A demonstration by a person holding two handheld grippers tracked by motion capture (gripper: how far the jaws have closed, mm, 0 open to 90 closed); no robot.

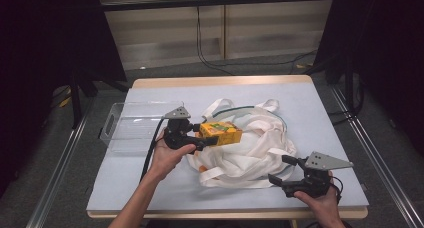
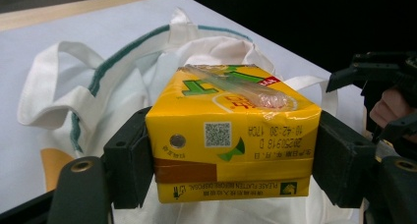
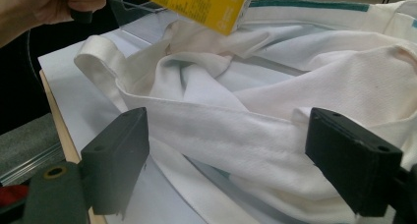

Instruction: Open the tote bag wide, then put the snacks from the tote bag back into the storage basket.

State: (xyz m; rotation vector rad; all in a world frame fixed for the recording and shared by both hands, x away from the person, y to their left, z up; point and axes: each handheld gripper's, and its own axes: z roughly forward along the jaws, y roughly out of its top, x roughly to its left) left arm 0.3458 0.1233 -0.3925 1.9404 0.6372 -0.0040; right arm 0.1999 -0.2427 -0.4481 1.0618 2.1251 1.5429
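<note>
Jaws of the left gripper [image 1: 209, 136] pressed on both sides of a yellow drink carton [image 1: 220, 132], which sat just left of centre in the high view, held above a crumpled white cloth bag [image 1: 250, 143]. In the left gripper view the carton [image 2: 231, 135] took up the middle and lower part of the frame, one black pad tight against each side; a wrapped straw [image 2: 241, 86] lay slantwise across its top, and a small square code was printed on the near face. The bag [image 2: 113, 86], with its white handles and green trim, spread behind the carton in the upper left of that frame, on a pale blue table cover [image 1: 320, 118]. A clear plastic tray [image 1: 131, 127] stood at centre left of the high view, just beside the left hand [image 1: 167, 155]. The right gripper [image 1: 285, 170] rested at the lower right of the high view by the bag's near edge, its jaws wide apart. In the right gripper view a white strap of the bag [image 3: 221, 130] ran between the two pads without either pressing on it, and the carton [image 3: 196, 5] showed at the top edge.
</note>
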